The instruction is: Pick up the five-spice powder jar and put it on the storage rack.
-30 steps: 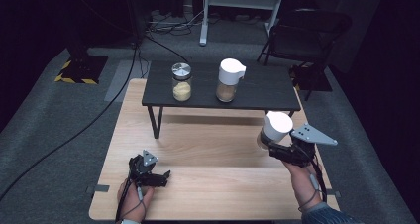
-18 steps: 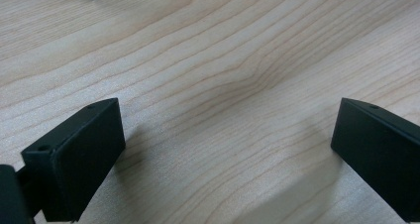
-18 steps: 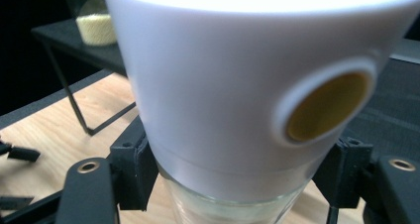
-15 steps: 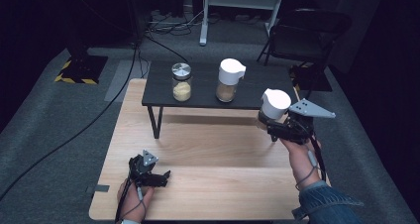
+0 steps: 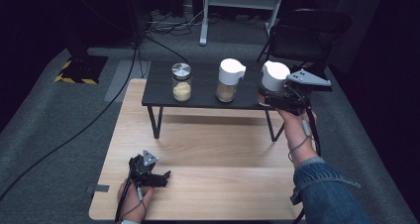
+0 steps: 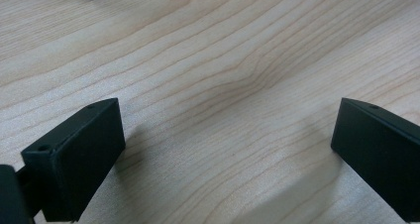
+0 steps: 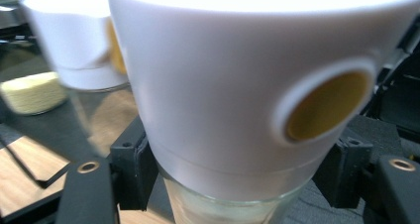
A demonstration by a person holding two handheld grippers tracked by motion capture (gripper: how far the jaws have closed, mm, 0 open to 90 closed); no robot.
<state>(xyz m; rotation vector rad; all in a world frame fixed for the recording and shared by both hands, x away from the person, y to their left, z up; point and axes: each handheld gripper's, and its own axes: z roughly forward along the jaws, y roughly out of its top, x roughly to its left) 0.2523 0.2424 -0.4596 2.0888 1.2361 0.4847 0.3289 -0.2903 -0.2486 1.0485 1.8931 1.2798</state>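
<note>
- The right hand-held gripper (image 5: 272, 92) clamps a white-capped glass jar (image 5: 274, 78), its jaws pressed on the glass just below the cap.
- The jar is upright, at the right end of the small black table (image 5: 158, 87).
- Beside it stand another white-capped jar (image 5: 229, 80) and a metal-lidded jar (image 5: 181, 82).
- The left hand-held gripper (image 5: 157, 178) rests on the wooden worktop (image 5: 223, 149), jaws spread apart with nothing between them.

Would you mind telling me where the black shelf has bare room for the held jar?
The black shelf is bare left of the steel-lidded jar and between it and the white-lidded jar. Its right end is crowded by the right gripper and held jar.
</note>
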